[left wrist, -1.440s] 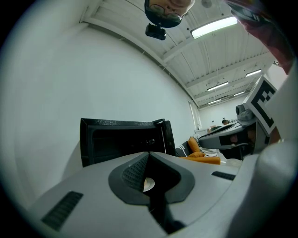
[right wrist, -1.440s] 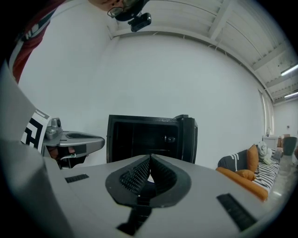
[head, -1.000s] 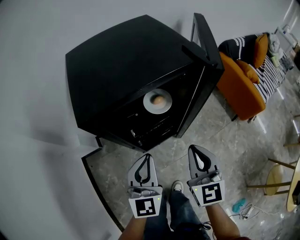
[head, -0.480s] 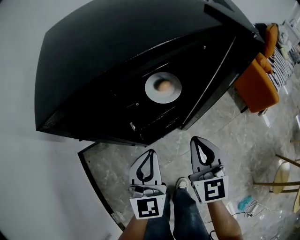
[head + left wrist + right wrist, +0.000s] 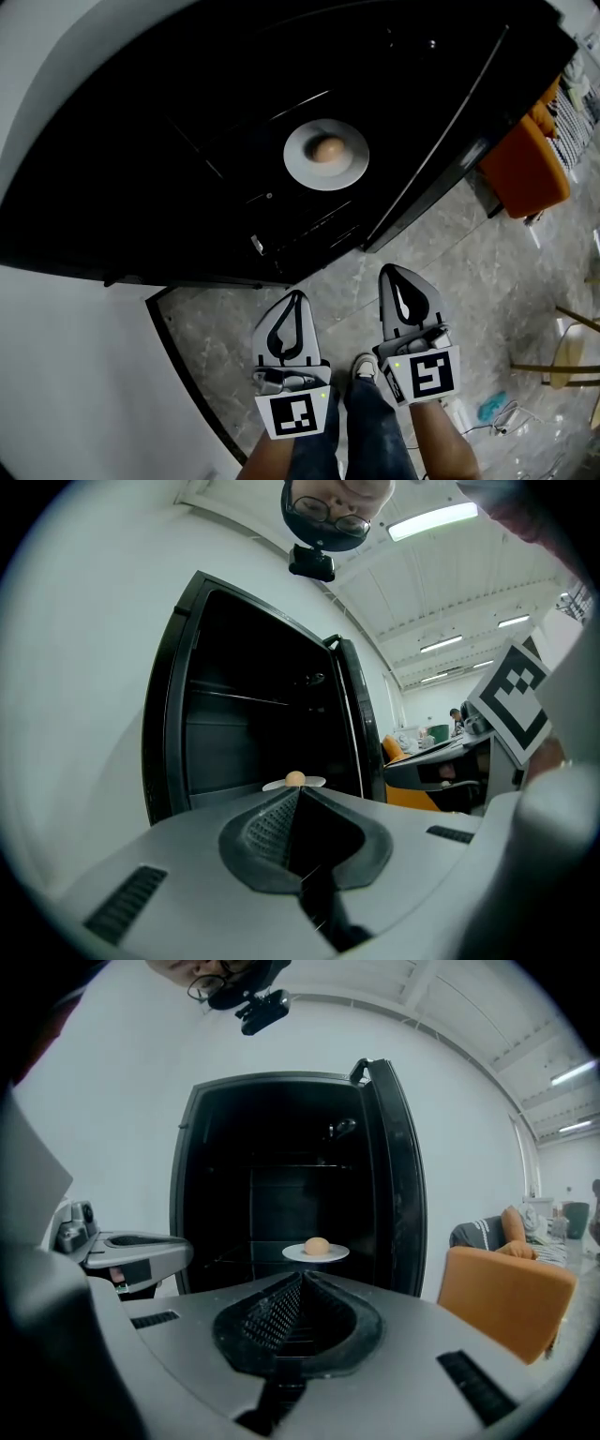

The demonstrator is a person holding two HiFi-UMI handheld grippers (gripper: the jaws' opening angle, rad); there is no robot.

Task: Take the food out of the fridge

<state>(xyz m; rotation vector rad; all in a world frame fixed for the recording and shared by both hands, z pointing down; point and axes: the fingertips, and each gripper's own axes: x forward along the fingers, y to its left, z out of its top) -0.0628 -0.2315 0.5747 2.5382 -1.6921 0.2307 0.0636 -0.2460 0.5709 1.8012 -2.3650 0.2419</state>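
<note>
The round tan piece of food [image 5: 325,149] sits on a white plate [image 5: 352,169] on a shelf inside the open black fridge [image 5: 141,141], upper middle of the head view, while at lower centre the left gripper [image 5: 294,302] and right gripper [image 5: 397,277] point toward it, each with jaws pressed together on nothing.

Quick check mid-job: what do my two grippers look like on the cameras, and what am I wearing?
The left gripper and right gripper match: light grey tapered shells, with black ribbed pads framing a teardrop-shaped hollow. Each carries a white cube printed with a black square marker, plus a small green light. You wear dark blue jeans; no sleeves show at the wrists.
</note>
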